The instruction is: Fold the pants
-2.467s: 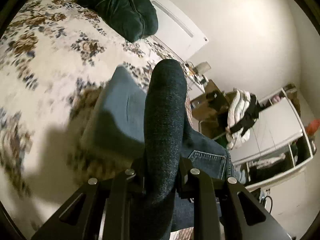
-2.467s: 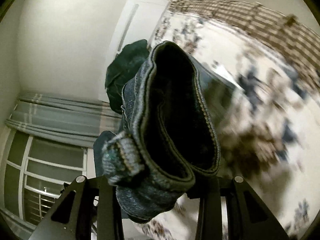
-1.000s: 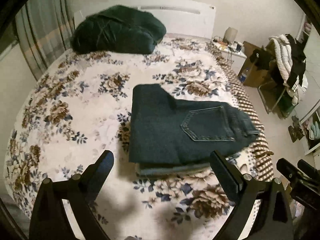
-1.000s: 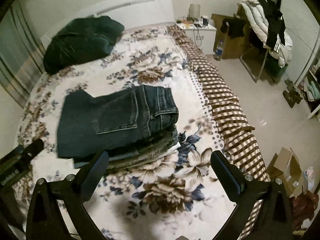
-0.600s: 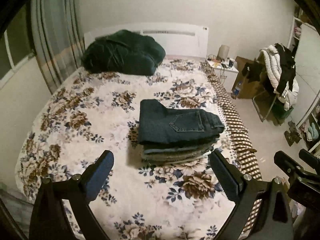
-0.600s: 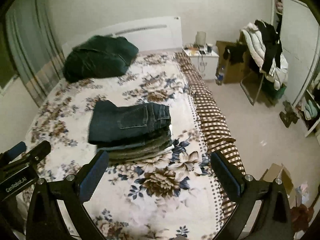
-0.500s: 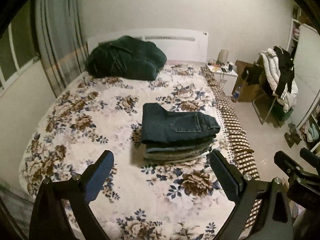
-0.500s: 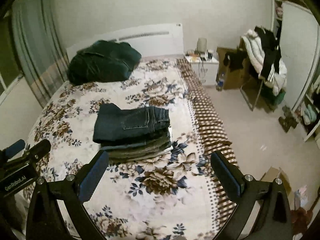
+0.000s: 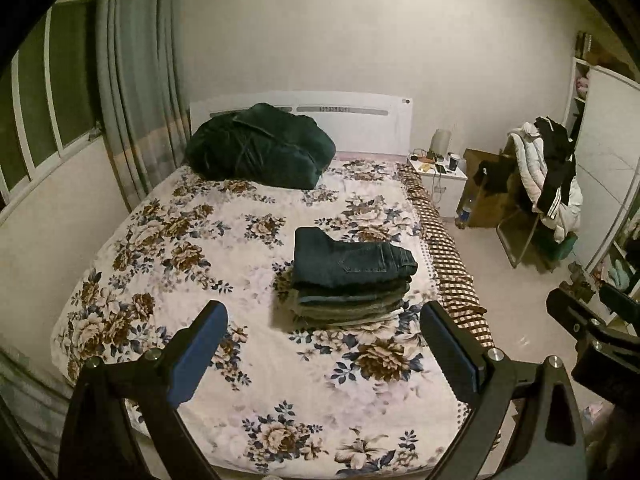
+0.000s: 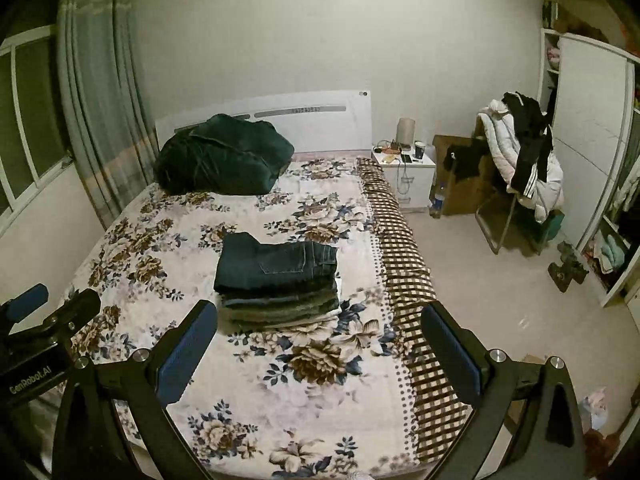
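Observation:
Folded dark blue jeans (image 9: 350, 259) lie on top of a stack of folded pants (image 9: 348, 300) on the floral bed (image 9: 180, 248), right of its middle. The jeans (image 10: 276, 266) and stack (image 10: 280, 306) also show in the right wrist view. My left gripper (image 9: 326, 324) is open and empty, well back from the stack near the foot of the bed. My right gripper (image 10: 320, 324) is open and empty, equally far back. The right gripper's body shows at the right edge of the left wrist view (image 9: 588, 328); the left gripper's body shows at the left edge of the right wrist view (image 10: 44, 320).
A dark green bundle (image 9: 260, 146) lies by the white headboard (image 9: 360, 120). A nightstand (image 10: 404, 172), a cardboard box (image 10: 460, 176) and a chair piled with clothes (image 10: 524, 160) stand right of the bed. Shelves (image 10: 592, 160) line the right wall. Curtains (image 9: 132, 100) hang left.
Both grippers let go of the jeans, opened and pulled far back from the bed. The jeans now rest folded on top of the stack.

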{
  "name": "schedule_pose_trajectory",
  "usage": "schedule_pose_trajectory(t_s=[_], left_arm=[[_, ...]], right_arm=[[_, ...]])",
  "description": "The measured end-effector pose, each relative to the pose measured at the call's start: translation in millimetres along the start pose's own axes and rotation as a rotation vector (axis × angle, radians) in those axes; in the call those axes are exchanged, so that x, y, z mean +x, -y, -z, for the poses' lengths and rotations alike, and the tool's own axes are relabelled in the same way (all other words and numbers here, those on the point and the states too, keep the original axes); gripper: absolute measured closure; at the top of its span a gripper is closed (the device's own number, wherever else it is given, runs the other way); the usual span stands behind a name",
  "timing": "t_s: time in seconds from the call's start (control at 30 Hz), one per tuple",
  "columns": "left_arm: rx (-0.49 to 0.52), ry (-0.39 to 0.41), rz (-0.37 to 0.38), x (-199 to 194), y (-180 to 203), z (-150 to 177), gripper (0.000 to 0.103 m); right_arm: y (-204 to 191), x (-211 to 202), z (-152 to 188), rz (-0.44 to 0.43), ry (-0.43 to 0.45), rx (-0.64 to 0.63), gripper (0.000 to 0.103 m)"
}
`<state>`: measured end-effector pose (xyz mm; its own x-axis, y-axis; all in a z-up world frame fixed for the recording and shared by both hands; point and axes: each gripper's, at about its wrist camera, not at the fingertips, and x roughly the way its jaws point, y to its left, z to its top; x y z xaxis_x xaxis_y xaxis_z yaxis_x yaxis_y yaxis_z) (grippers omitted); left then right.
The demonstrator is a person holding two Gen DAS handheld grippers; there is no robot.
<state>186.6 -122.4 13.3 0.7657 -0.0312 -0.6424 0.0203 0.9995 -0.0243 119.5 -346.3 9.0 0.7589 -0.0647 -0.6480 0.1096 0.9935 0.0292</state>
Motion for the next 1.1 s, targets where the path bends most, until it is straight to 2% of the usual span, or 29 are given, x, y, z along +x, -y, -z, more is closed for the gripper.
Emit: schedule_pose_trajectory(t_s=[0.23, 1.1], left_arm=[[0.010, 0.028, -0.006, -10, -7, 0, 0.000], [0.005, 0.026, -0.017, -24, -19, 4, 0.000]], right_arm=[[-12, -15, -7, 0.016, 0.016, 0.000, 0.000], [-23, -8, -18, -0.006, 0.015, -0.028, 0.000]])
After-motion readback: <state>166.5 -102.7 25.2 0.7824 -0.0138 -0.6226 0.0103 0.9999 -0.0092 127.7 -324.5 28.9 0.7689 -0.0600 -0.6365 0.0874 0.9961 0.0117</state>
